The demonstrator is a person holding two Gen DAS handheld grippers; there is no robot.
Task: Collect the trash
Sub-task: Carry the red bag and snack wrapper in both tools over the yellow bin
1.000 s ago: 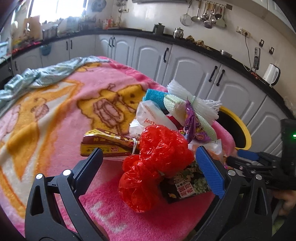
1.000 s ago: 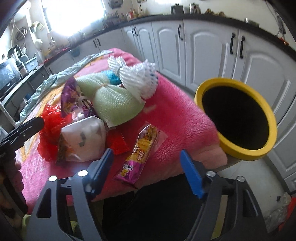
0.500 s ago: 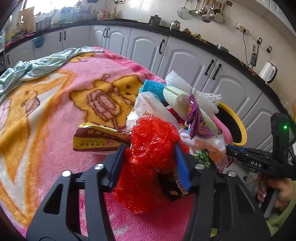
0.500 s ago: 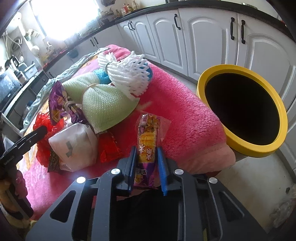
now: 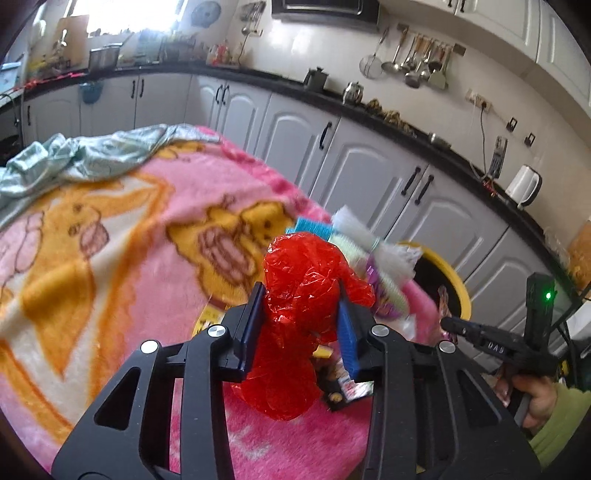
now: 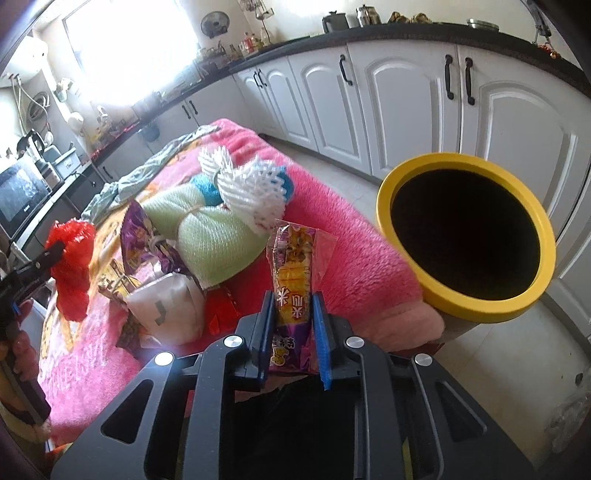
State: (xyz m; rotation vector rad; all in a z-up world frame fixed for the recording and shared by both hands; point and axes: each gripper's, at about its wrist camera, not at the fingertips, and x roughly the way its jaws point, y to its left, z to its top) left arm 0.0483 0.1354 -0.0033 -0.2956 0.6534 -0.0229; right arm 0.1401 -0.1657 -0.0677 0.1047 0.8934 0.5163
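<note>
Left gripper (image 5: 301, 328) clamped on red plastic bag (image 5: 299, 291), right gripper (image 6: 293, 325) pinching corn snack wrapper (image 6: 295, 273), pink cartoon blanket (image 5: 110, 236) over table, yellow-rimmed bin (image 6: 465, 236) at 2 o'clock, white kitchen cabinets (image 6: 406, 99) behind.

Daylight is the only evident source, entering through a window (image 6: 122, 55) at upper left of the right wrist view, where it is blown out to plain white with haze spreading over the nearby counter (image 6: 155, 107). The same window (image 5: 125, 14) glares at the top left of the left wrist view. Overall exposure is bright. The left view shows motion blur across the pink blanket (image 5: 110, 236) and the trash pile behind, while the red plastic bag (image 5: 299, 295) stays sharp. The right view is mostly sharp. Both frames bend strongly at the edges, with dark corner vignetting. The yellow-rimmed bin (image 6: 465, 236) interior reads solid black.
</note>
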